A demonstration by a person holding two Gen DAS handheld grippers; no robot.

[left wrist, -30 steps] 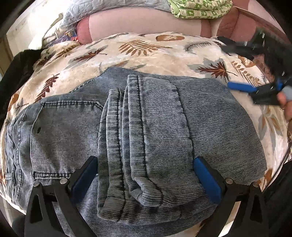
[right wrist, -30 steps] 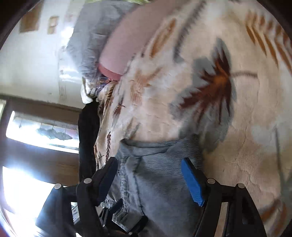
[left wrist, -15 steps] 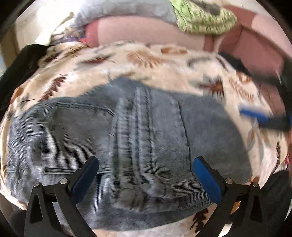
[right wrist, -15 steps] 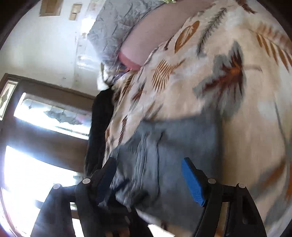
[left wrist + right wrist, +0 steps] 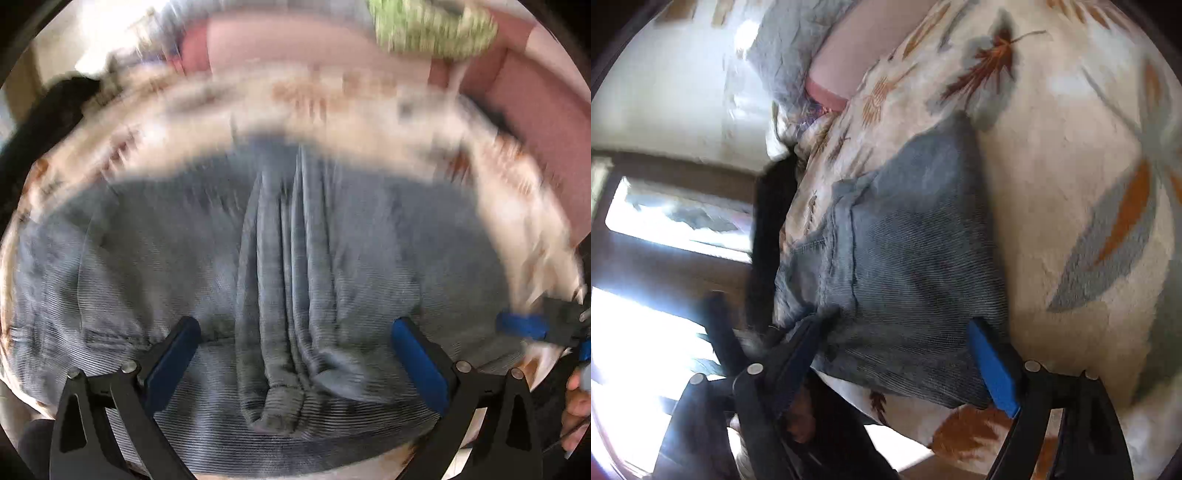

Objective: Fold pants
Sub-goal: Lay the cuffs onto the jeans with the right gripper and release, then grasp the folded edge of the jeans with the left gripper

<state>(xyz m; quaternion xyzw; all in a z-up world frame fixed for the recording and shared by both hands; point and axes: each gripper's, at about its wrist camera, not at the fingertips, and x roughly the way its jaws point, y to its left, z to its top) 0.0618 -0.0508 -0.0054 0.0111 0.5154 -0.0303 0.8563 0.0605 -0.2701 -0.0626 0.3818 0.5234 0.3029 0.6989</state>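
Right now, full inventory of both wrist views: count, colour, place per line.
pants: 1, blue-grey corduroy, folded, lying on the blanket, legs bunched along the middle.
blanket: 1, cream with rust and grey leaf print, covering the bed.
pink cushion: 1, pink, behind the blanket at the far side.
green cloth: 1, green patterned, on top of the pink cushion; blurred.
grey pillow: 1, grey, far end by the wall.
black garment: 1, black, at the blanket's edge.
window: 1, bright, wood-framed, beyond the bed.
left gripper: 1, black with blue pads, open over the pants.
right gripper: 1, black with blue pads, jaws opening, pants edge between them.
hand: 1, partly seen, on the right gripper's handle.
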